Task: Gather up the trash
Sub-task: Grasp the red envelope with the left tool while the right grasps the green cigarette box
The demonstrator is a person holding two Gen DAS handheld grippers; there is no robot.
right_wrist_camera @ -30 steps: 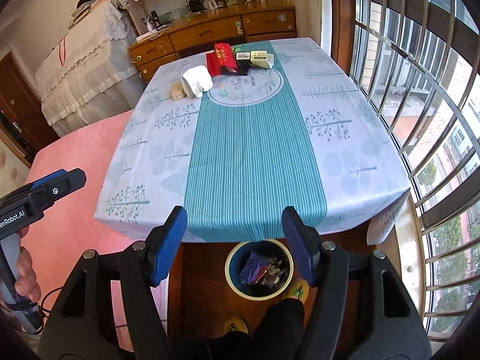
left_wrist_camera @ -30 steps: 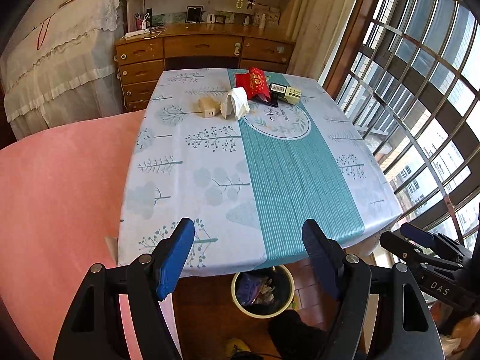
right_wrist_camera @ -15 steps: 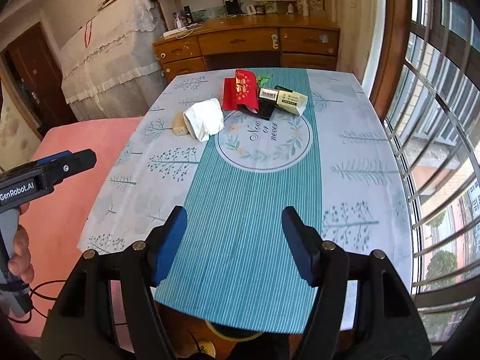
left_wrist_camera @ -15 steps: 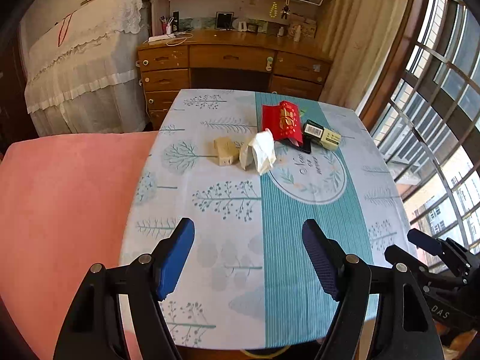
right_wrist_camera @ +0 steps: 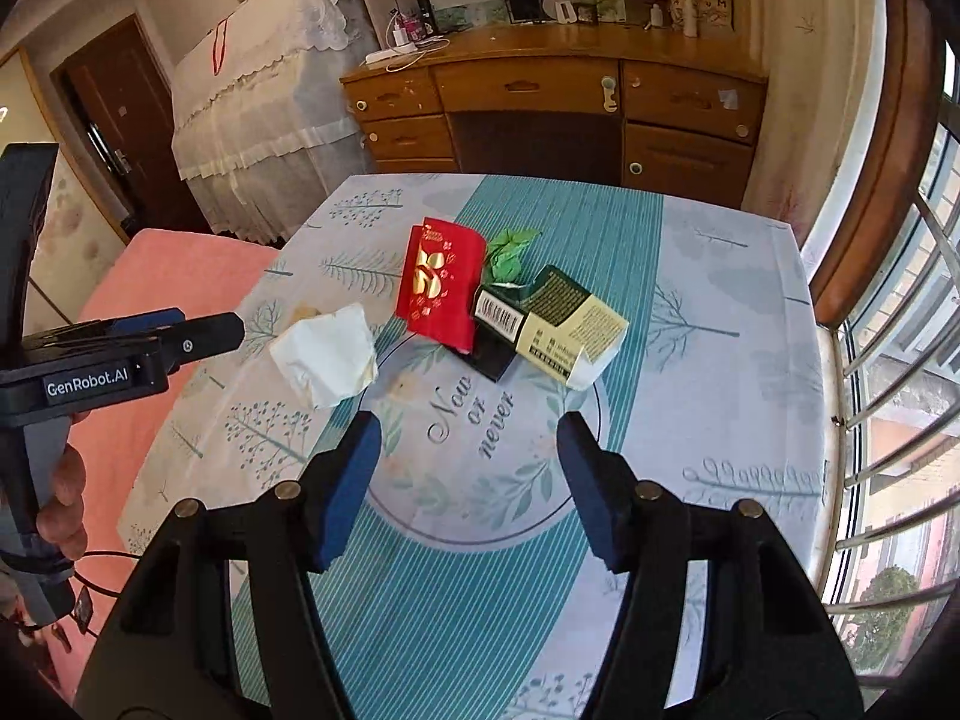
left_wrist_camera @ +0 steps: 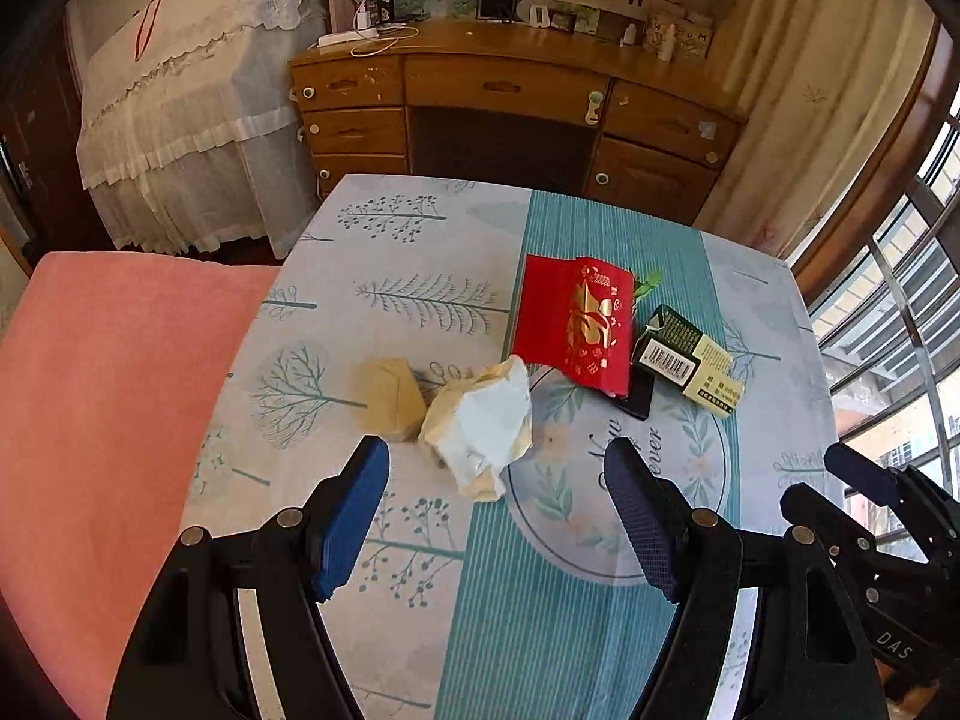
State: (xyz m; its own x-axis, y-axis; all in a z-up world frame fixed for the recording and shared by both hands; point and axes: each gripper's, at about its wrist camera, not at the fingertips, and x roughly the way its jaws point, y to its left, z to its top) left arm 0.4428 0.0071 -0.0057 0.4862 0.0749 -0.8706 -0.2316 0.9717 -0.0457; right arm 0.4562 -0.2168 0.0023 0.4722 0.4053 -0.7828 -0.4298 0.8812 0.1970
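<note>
1. We hold both grippers over the near half of the table, angled down at the litter clustered around its middle.
2. Left gripper: jaws wide apart, nothing between them, pads touching nothing. Right gripper: jaws have just been closing a little, yet they stand well apart with only bare cloth showing between them.
3. Trash, left to right in the left wrist view: small tan box, crumpled tissue touching it, red packet, green-and-cream carton, with a dark flat piece under the last two and a green wrapper behind.
4. Key relation: the tissue lies straight ahead of the left fingers, just beyond their tips and slightly toward the left finger; we judge the left hand nearer to it.
5. The carton lies ahead of the right gripper, well apart. Its long axis runs diagonally, so we expect a wrist roll before closing across its narrow side.
6. Nothing picked up yet.
</note>
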